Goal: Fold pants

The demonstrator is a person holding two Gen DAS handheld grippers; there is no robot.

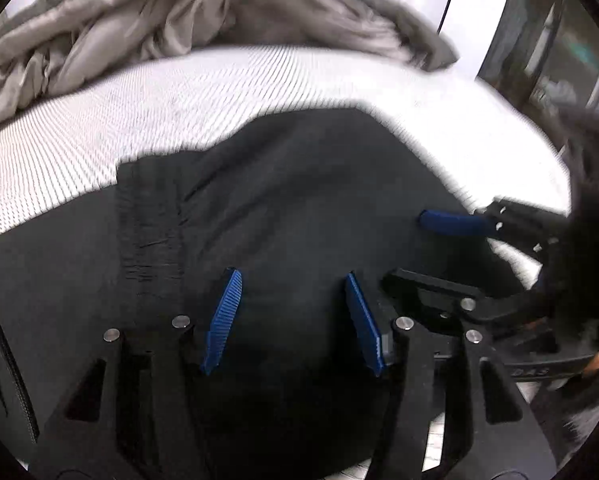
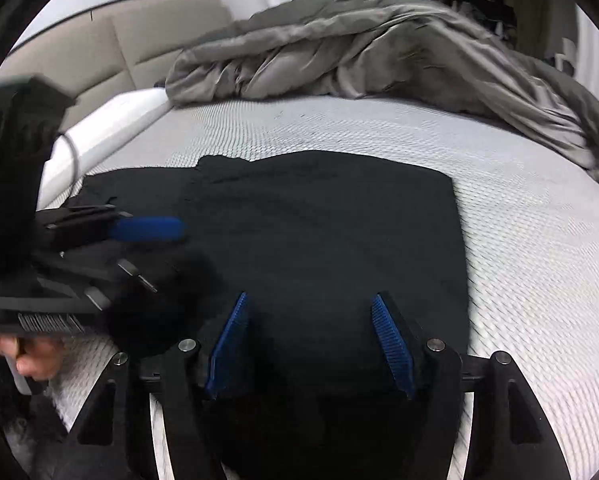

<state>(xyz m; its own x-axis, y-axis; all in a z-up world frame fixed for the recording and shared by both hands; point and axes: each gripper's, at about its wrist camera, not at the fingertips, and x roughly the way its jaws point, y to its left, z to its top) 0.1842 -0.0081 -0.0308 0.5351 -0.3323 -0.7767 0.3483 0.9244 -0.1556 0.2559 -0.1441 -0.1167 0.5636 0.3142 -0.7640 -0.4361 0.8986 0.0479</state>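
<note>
**Black pants lie folded on the bed**

The pants (image 2: 323, 232) rest flat on the white textured mattress (image 2: 519, 264), near a crumpled grey duvet (image 2: 379, 52). Left gripper (image 1: 293, 316) and right gripper (image 2: 311, 344) hover over the fabric, jaws apart, holding nothing. No legible writing.

The black, soft-fabric pants (image 2: 319, 232) lie flat on the white textured mattress of the bed (image 2: 519, 240), already folded into a compact, roughly rectangular block. In the right wrist view the far edge runs fairly straight and ends in a squared corner at the right, while the left part steps down into a lower, rumpled section. In the left wrist view the pants (image 1: 291, 200) show a band of gathered, ribbed fabric, seemingly the waistband, running front to back at the left.
</note>
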